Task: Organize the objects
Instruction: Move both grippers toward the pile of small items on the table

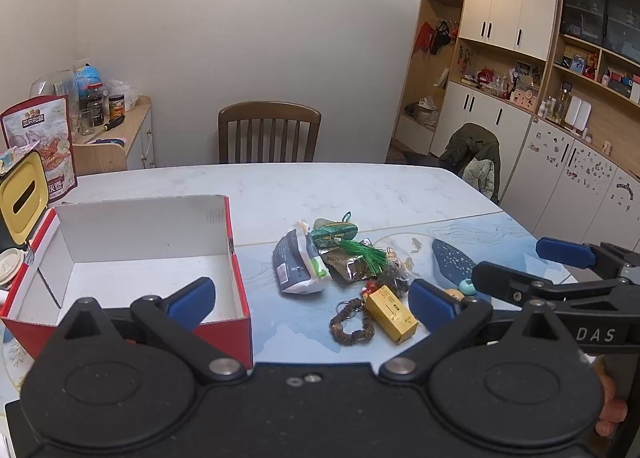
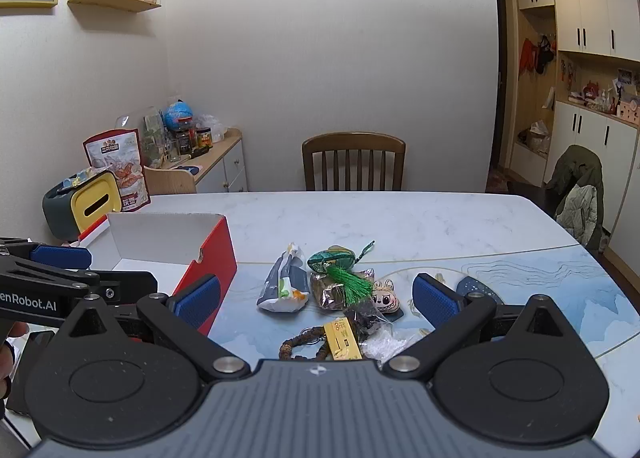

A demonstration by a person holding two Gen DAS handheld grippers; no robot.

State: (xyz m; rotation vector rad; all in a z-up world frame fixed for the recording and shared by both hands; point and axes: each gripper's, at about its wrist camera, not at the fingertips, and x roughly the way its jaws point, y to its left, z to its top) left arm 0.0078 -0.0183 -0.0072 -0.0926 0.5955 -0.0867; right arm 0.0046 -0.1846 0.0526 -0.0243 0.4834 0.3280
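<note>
Both grippers hover low over the near edge of the table, side by side, and neither holds anything. The left gripper has its jaws spread wide, one blue pad over the near right corner of the red box and the other just right of the yellow box. The right gripper is likewise spread wide, its pads flanking the pile of small things. The red box stands open on the left of the table, white inside with nothing showing on its floor. To its right, well apart from it, lies the pile: a grey-and-white snack packet on the left; just right of it a green pouch with a green tassel draped across a crinkled foil wrapper; further right a small cartoon-faced charm. Nearer the grippers lie the yellow box, a brown beaded bracelet touching its left side, and a dark clear-wrapped item beside them. In the left wrist view a teal bead sits near the right gripper's finger. A wooden chair stands at the far side of the table, and a yellow-lidded bin and a snack bag stand behind the red box.
</note>
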